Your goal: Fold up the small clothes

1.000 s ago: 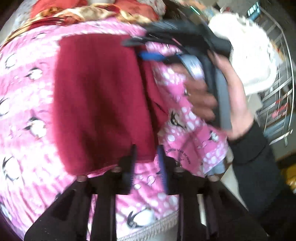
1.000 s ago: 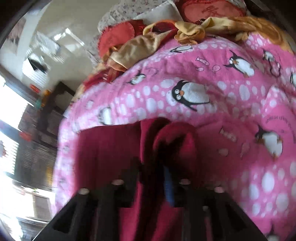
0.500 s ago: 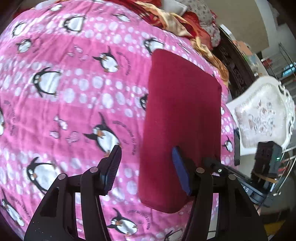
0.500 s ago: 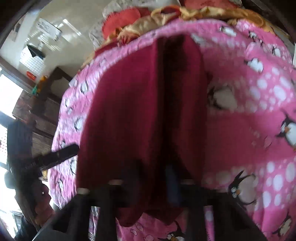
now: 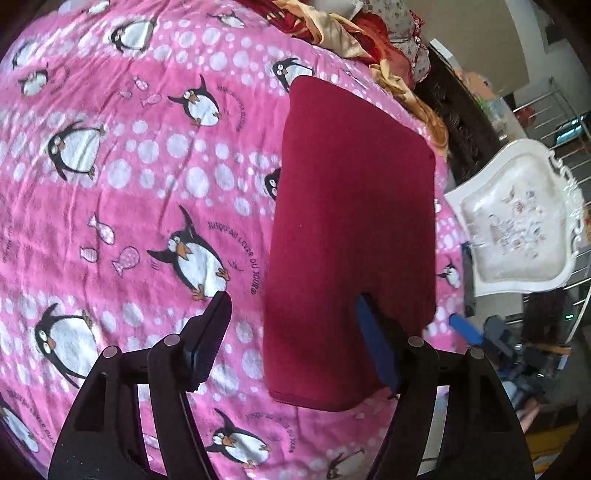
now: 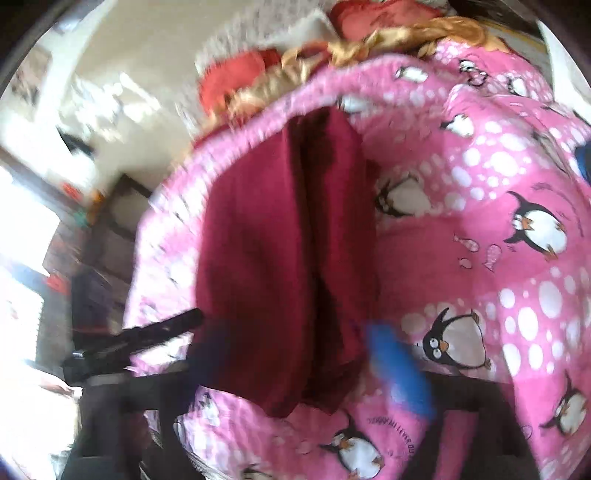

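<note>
A dark red cloth (image 5: 354, 236) lies folded into a long rectangle on the pink penguin blanket (image 5: 129, 192). My left gripper (image 5: 295, 336) is open and empty, hovering over the cloth's near left edge. Its right blue pad (image 5: 376, 350) is above the cloth. In the blurred right wrist view the cloth (image 6: 280, 258) shows a lengthwise fold line. My right gripper (image 6: 288, 373) is open around the cloth's near end, with one blue pad (image 6: 399, 369) showing; it also shows in the left wrist view (image 5: 469, 328), past the cloth's right corner.
Crumpled red and gold bedding (image 5: 351, 33) is heaped at the far end of the bed. A white ornate chair (image 5: 517, 229) stands beside the bed on the right, with metal railings (image 5: 569, 110) behind it. Dark wooden furniture (image 6: 92, 266) stands past the bed's edge.
The right gripper has let go of the cloth and opened. The left gripper opened and pulled back. The cloth now lies flat and folded.
</note>
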